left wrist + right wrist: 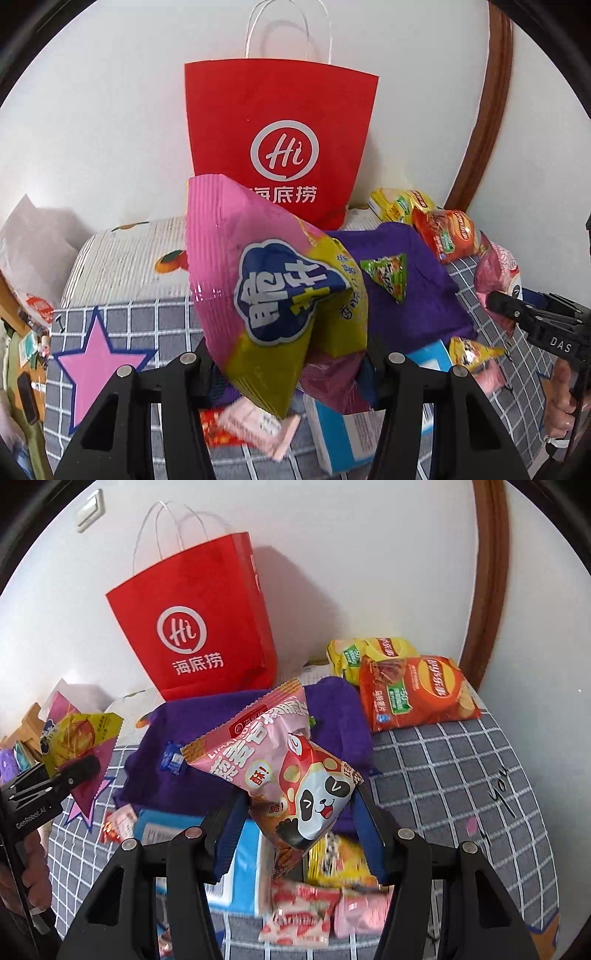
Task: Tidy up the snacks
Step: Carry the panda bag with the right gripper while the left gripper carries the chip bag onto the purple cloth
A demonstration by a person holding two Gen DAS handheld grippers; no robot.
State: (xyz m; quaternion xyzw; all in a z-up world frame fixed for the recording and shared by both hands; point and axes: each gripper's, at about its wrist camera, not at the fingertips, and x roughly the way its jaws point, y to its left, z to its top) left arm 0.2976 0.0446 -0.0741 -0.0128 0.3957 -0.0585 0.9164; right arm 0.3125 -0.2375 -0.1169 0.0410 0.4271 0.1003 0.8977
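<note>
My left gripper point(291, 350) is shut on a pink and yellow snack bag point(273, 288) and holds it up above the table, in front of the red paper bag point(280, 140). My right gripper point(299, 816) is shut on a pink snack bag with a panda face point(280, 768), lifted over a purple cloth point(340, 716). The red paper bag point(199, 627) stands upright against the wall. The left gripper with its bag point(74, 738) shows at the left of the right wrist view. The right gripper point(532, 317) shows at the right of the left wrist view.
Red and yellow chip bags point(413, 690) lie at the back right. A blue and white box point(236, 871), small pink packets point(299, 915) and a yellow packet point(340, 860) lie on the grey checked tablecloth point(461, 775). A triangular green packet point(388, 273) lies on the purple cloth.
</note>
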